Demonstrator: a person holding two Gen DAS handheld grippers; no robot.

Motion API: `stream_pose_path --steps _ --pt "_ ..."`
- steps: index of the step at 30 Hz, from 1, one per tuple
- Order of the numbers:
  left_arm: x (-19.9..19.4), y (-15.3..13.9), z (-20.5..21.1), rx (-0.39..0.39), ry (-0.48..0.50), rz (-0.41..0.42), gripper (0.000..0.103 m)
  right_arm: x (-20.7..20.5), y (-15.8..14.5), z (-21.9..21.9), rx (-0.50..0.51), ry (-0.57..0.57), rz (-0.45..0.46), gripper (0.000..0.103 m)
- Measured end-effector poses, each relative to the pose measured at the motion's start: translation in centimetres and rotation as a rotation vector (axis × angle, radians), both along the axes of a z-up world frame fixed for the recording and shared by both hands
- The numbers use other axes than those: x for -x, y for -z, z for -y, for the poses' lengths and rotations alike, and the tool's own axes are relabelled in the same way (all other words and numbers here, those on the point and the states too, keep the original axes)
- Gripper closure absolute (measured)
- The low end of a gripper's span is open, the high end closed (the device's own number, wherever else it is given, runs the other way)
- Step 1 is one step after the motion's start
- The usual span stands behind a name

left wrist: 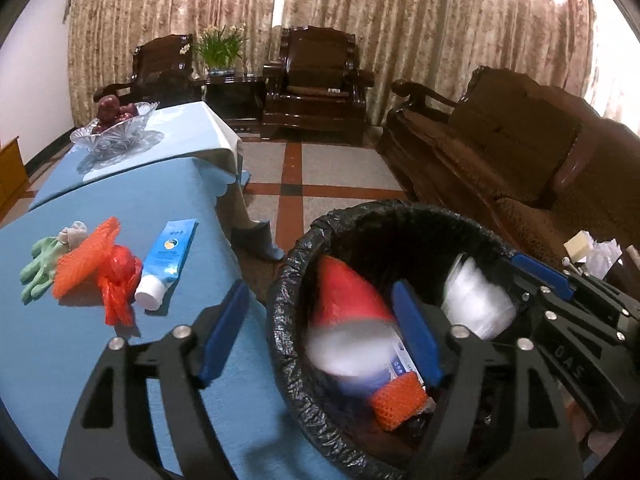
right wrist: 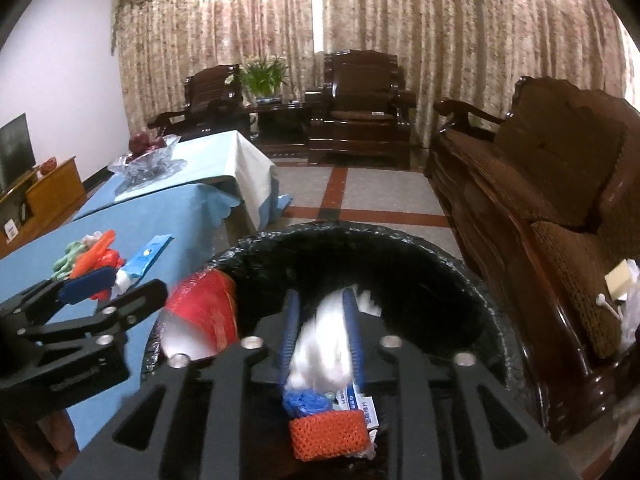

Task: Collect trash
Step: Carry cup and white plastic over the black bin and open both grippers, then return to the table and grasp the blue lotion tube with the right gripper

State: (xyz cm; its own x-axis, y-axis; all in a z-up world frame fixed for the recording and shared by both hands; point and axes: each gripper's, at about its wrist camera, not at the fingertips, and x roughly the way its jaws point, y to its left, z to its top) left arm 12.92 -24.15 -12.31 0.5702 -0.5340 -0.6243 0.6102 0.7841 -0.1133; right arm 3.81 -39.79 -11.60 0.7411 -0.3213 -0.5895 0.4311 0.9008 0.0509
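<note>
Beside the blue table, both grippers are held over the bin: left gripper jaws apart, empty; right gripper jaws slightly apart around a blurred white bag.

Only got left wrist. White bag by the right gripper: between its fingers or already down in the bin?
Observer: Between the fingers of the right gripper, above the bin. The bag is blurred while the fingers are sharp, so it looks let go.
Operator: What's right below it?
Observer: A crumpled blue wad, which is unclear in your view. It sits just behind the orange net.
Operator: Anything past the table's left side?
Observer: A TV on the wooden cabinet.
</note>
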Motion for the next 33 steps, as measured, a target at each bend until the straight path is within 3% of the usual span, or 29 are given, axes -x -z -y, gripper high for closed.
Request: stream_pose_path --steps 2,4,7,19,33 --pt "0.0 -0.2 -0.1 0.0 -0.005 0.003 0.027 0.3 0.0 0.0 0.004 0.007 0.002 0.058" --pt "-0.1 -0.4 -0.9 0.004 -0.024 0.011 0.024 0.2 -0.1 -0.3 0.013 0.011 0.008 0.029" --pt "-0.5 -1.0 -2.4 0.008 -0.059 0.026 0.019 0.0 -0.4 -1.5 0.05 0.02 0.027 0.01" --pt "-2.8 -2.8 -11.6 -0.03 -0.255 0.109 0.015 -3.2 -1.5 -7.7 0.053 -0.121 0.06 0.006" --pt "-6.0 -2.2 -22.4 -0.063 -0.495 0.105 0.015 -10.0 -0.7 -16.5 0.048 -0.259 0.085 0.006"
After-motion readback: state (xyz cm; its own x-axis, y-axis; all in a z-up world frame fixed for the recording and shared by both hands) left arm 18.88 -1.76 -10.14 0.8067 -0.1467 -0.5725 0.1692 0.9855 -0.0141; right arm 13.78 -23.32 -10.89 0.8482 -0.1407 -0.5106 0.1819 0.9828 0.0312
